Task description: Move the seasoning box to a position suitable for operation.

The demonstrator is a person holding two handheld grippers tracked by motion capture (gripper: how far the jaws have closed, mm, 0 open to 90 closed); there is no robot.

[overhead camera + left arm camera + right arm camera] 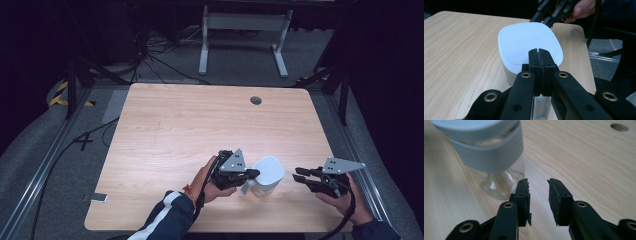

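Note:
A clear jar with a white rounded-square lid (pixel 268 170) stands on the wooden table (pixel 190 125) near its front right. A white handle (pixel 247 188) runs down the jar's left side. My left gripper (pixel 256 173) is shut, its pads pressed together with the tips over the lid's edge (pixel 529 42) and the handle (pixel 540 107) just beneath them. I cannot tell whether they pinch anything. To the right of the jar my right gripper (pixel 298 174) hovers open, nothing between its jaws. In the right gripper view (pixel 538 181) the jar (pixel 481 150) is ahead to the left.
A round cable hole (pixel 256 100) sits near the table's far edge. The table's right edge is close behind my right hand. A small flat device (pixel 96 198) lies at the front left corner. A white frame leg (pixel 203 45) stands beyond the table.

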